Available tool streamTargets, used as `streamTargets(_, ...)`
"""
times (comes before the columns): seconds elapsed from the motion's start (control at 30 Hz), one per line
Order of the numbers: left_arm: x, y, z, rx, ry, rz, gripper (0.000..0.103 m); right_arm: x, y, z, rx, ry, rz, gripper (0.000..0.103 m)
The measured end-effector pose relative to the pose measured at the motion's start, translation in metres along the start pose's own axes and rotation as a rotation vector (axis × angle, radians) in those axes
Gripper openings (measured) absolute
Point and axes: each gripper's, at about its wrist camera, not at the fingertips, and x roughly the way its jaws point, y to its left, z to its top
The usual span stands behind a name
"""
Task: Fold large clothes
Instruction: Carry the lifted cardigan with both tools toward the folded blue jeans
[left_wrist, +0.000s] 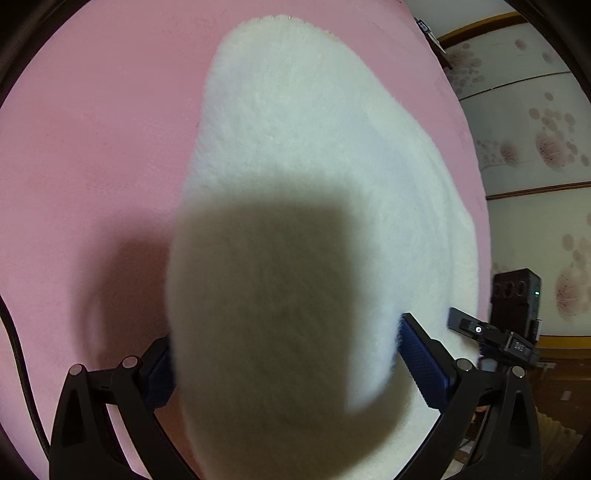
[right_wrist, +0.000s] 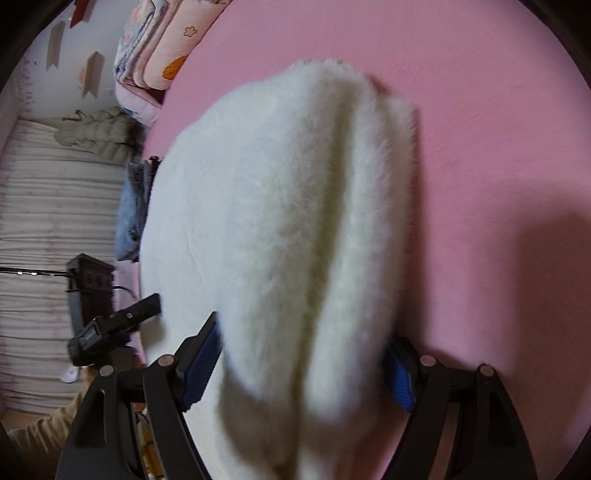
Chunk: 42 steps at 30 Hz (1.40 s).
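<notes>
A white fluffy garment (left_wrist: 295, 147) lies lengthwise on a pink bed sheet (left_wrist: 92, 129). In the left wrist view its near end bulges up between the blue pads of my left gripper (left_wrist: 284, 354), which is shut on it. In the right wrist view the garment (right_wrist: 280, 221) shows a lengthwise fold crease, and its near end sits between the pads of my right gripper (right_wrist: 301, 365), which is shut on it. Each gripper shows at the edge of the other's view: the right one (left_wrist: 491, 332) and the left one (right_wrist: 114, 325).
The pink sheet (right_wrist: 498, 147) spreads on both sides of the garment. Folded blue jeans (right_wrist: 135, 210) lie at the bed's edge, with a stack of patterned bedding (right_wrist: 159, 44) beyond. A black box (left_wrist: 517, 291) stands by the flowered wall.
</notes>
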Motion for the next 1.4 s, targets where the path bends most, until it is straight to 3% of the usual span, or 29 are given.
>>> streamTargets(0.2,0.018,0.005,0.011,0.002,0.066,-0.068,0.103,0.009,0.004,0.008,-0.007,0.020,0.029,0.075)
streamTargets(0.3,0.022,-0.001,0.017,-0.008,0.075,-0.047,0.103,0.009,0.008,0.009,-0.003,0.015,0.015,0.069)
streamTargets(0.4,0.023,-0.017,0.018,-0.004,0.032,0.019,0.102,0.008,0.015,0.008,-0.002,0.004,-0.018,0.059)
streamTargets(0.5,0.020,-0.029,0.010,0.006,-0.013,0.076,0.093,0.003,0.025,0.006,-0.021,-0.011,-0.070,0.048)
streamTargets(0.63,0.010,-0.043,0.002,0.016,-0.047,0.124,0.074,-0.003,0.047,0.004,-0.080,-0.031,-0.158,0.044)
streamTargets(0.8,-0.007,-0.066,0.005,0.062,-0.067,0.160,0.067,-0.014,0.072,-0.004,-0.121,-0.078,-0.222,0.040)
streamTargets(1.0,-0.051,-0.068,-0.009,0.118,-0.052,0.085,0.066,-0.034,0.115,-0.039,-0.128,-0.142,-0.270,0.039)
streamTargets(1.13,-0.101,-0.049,-0.016,0.164,-0.001,0.052,0.066,-0.033,0.170,-0.082,-0.083,-0.175,-0.309,0.039)
streamTargets(1.27,-0.168,-0.014,-0.013,0.215,0.001,0.061,0.066,-0.010,0.234,-0.112,-0.055,-0.179,-0.299,0.039)
streamTargets(1.4,-0.232,0.042,-0.001,0.179,-0.026,0.089,0.066,0.038,0.306,-0.118,-0.079,-0.169,-0.275,0.039)
